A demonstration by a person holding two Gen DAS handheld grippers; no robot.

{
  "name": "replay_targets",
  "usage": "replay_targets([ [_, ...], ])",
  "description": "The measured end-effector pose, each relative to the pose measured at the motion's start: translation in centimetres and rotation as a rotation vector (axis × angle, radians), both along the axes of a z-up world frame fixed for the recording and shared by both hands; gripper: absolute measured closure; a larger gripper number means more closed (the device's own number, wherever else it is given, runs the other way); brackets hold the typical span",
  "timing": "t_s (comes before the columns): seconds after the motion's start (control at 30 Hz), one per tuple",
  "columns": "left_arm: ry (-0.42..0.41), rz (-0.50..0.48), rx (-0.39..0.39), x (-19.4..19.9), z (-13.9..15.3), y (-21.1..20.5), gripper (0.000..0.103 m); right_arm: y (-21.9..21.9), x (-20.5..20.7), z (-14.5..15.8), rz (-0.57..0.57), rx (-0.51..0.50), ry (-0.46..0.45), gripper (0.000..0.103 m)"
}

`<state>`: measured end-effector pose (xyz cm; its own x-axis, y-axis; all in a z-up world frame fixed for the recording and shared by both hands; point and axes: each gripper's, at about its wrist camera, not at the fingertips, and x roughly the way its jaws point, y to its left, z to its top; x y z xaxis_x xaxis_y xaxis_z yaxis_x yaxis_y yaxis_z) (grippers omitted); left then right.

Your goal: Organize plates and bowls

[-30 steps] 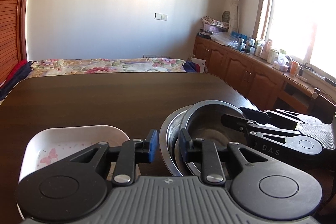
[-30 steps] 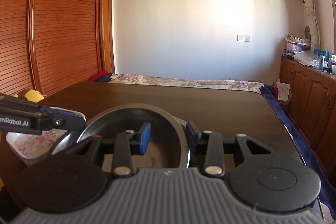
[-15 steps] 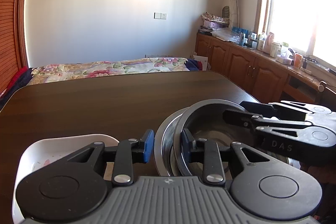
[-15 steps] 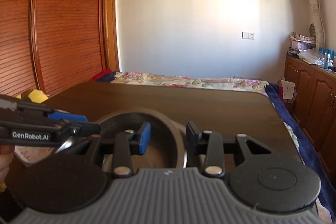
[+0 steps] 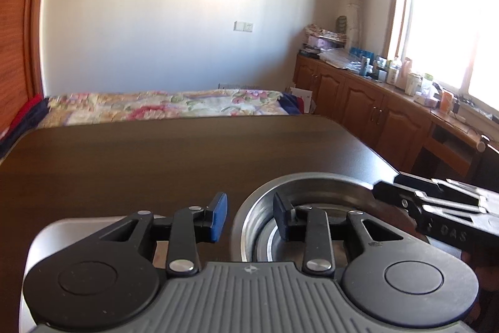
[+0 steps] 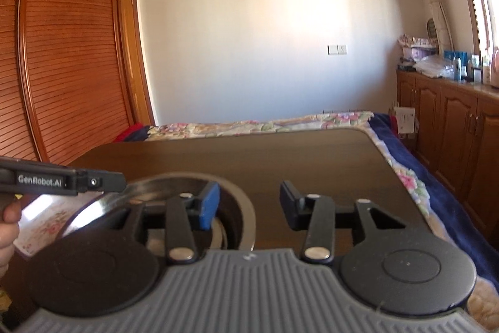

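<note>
On the near edge of the dark desk (image 5: 187,152) sit the nested steel bowls (image 5: 312,186) — a smaller bowl inside a wider one — w/ a white floral dish (image 6: 46,220) just beside them on the left. Left claw (image 5: 249,217) is spread, straddling the bowls' near-left rim: blue pad outside, black pad inside the bowl; no pinch is visible. Right claw (image 6: 246,205) is likewise spread, its blue pad over the bowl interior, its other finger over bare desk; it holds nothing.

Step in hand, as judged: seating the steel stack and readying the next piece. To do it well, keep the pads clear of the thin rim while withdrawing, lift straight up, and avoid nudging the stack toward the dish, since steel is likely to slide easily on polished wood.

Obstacles: the two claws crowd the same bowl, so each tool's body lies close to the other's path. A person's hand (image 6: 7,227) grips the left tool at frame edge. Beyond the desk — a floral bed (image 5: 168,105), wooden cabinets (image 5: 358,102) w/ bottles, a slatted wardrobe (image 6: 62,52); none interfere.
</note>
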<state>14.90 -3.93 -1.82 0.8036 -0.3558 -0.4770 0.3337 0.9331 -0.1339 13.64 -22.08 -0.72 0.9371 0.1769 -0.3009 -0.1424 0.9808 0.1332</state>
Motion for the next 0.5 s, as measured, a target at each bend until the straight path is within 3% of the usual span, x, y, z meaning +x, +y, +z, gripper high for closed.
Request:
replay_targets([
  [0.33, 0.062, -0.031, -0.049, -0.8, -1.2, 0.5, 0.068, 0.9, -0.5, -1.5, 0.028, 0.05, 0.081, 0.052],
  [0.5, 0.073, -0.043, -0.046, -1.2, -1.8, 0.3, 0.075, 1.0, -0.8, -1.5, 0.048, 0.078, 0.07, 0.053],
])
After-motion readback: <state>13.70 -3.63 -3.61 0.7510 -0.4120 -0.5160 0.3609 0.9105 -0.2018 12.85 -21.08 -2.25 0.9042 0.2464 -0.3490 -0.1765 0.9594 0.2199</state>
